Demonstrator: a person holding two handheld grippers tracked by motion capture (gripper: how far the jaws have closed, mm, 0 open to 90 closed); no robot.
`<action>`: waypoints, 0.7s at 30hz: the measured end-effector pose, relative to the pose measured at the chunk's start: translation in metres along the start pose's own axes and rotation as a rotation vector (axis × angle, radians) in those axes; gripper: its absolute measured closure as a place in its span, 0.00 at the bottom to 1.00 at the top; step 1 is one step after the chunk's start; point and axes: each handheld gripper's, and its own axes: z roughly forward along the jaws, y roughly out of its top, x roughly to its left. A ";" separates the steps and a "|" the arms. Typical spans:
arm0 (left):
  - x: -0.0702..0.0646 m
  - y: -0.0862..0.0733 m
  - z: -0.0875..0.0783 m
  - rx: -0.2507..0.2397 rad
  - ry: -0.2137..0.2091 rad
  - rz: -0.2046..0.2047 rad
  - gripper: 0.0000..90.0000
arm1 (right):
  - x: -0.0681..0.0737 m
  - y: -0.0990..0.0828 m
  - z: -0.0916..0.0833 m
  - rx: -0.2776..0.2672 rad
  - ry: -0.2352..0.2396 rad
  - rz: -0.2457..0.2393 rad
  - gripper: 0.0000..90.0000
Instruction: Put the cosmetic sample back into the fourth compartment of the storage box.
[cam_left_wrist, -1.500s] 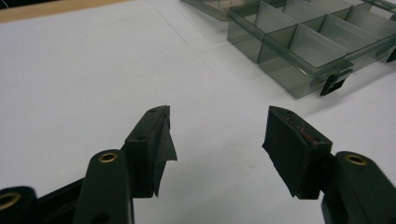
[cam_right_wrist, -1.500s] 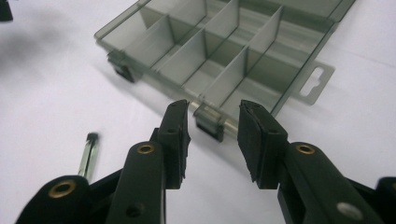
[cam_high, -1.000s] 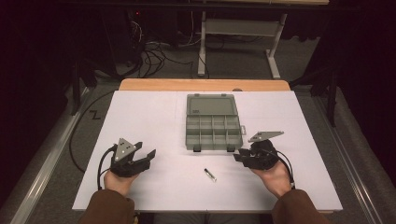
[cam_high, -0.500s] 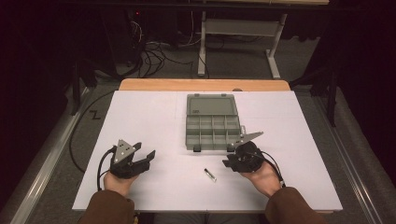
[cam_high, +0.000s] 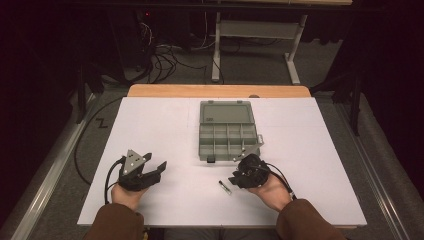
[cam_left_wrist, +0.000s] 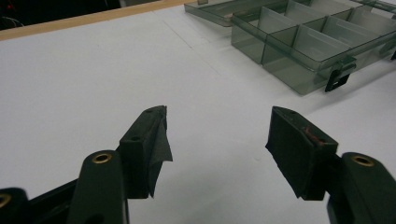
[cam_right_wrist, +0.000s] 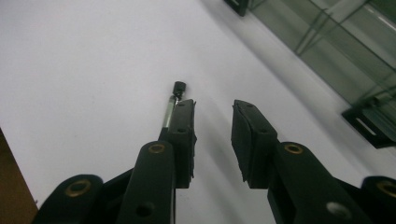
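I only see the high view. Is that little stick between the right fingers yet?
Observer: No. The stick lies just outside one finger, beside its tip.
Operator: Is the right gripper open?
Observer: Yes, there's a gap with nothing in it, though its fingers have just been closing.
Operator: Is the box empty?
Observer: In the left gripper view, its near compartments look empty.

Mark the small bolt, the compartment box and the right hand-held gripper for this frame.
small bolt (cam_high: 225, 186), high view, middle of its shaft.
compartment box (cam_high: 202, 150), high view, left wall of the tray.
right hand-held gripper (cam_right_wrist: 214, 112), right gripper view, gap midway between its fingertips.
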 end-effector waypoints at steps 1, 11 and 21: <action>0.000 0.000 0.000 0.003 -0.001 -0.001 0.42 | 0.002 0.001 0.001 0.008 0.004 -0.001 0.78; 0.001 0.000 0.000 0.005 -0.002 -0.007 0.42 | 0.011 0.009 0.010 0.062 0.025 -0.042 0.79; 0.001 0.000 0.001 0.010 -0.003 -0.013 0.43 | 0.017 0.013 0.015 0.104 0.035 -0.059 0.79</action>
